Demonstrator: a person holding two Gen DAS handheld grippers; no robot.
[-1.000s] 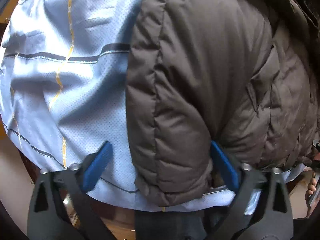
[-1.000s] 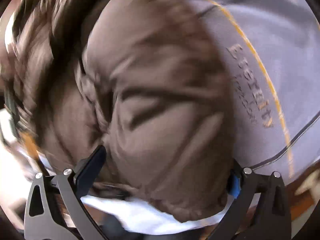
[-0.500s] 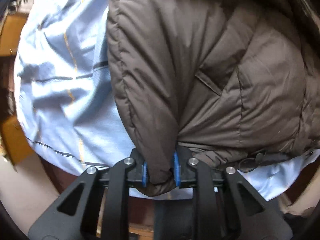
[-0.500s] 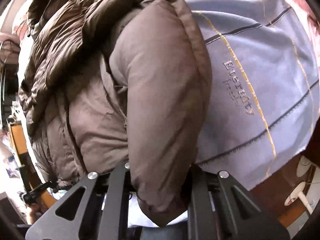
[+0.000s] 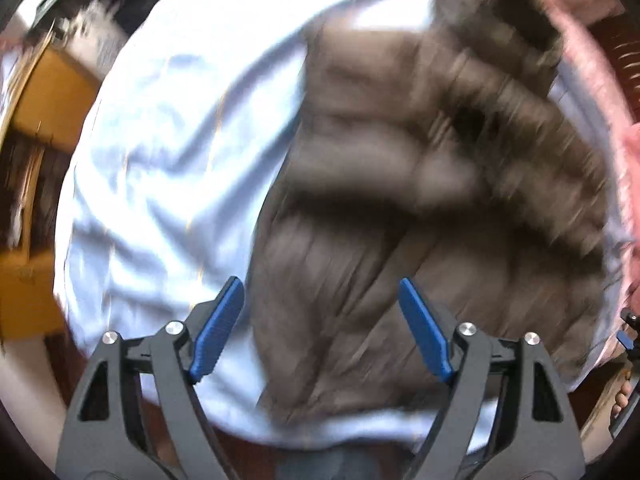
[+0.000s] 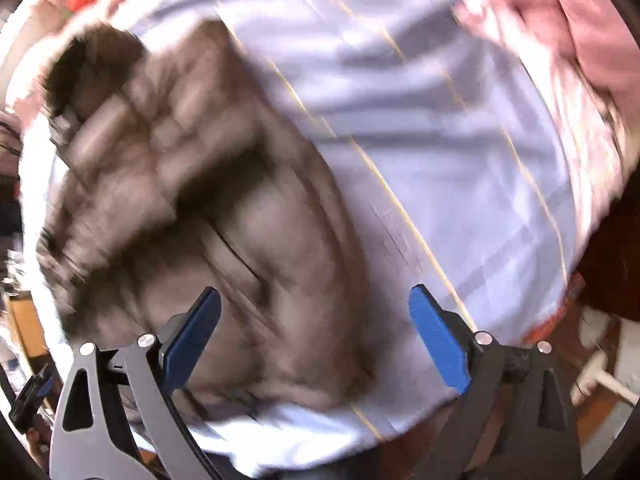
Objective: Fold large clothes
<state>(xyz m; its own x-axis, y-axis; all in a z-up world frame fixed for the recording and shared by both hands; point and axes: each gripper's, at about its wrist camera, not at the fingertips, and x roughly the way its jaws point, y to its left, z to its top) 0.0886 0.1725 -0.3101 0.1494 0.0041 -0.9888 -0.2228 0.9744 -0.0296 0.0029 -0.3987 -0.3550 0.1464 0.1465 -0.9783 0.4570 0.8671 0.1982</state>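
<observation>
Two grippers, each with two blue-padded fingers, are hovering with fingers spread wide and holding nothing: the left gripper (image 5: 320,328) and the right gripper (image 6: 316,340). One brown puffer jacket (image 5: 420,208) is lying bunched on one pale blue sheet (image 5: 168,152), beyond both sets of fingers. Both views are showing motion blur, and one pink cloth (image 6: 560,28) is lying at the sheet's far edge.

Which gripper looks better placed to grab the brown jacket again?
Probably the left gripper: the brown jacket fills its open gap. The right gripper, also open, straddles jacket edge and blue sheet.
</observation>
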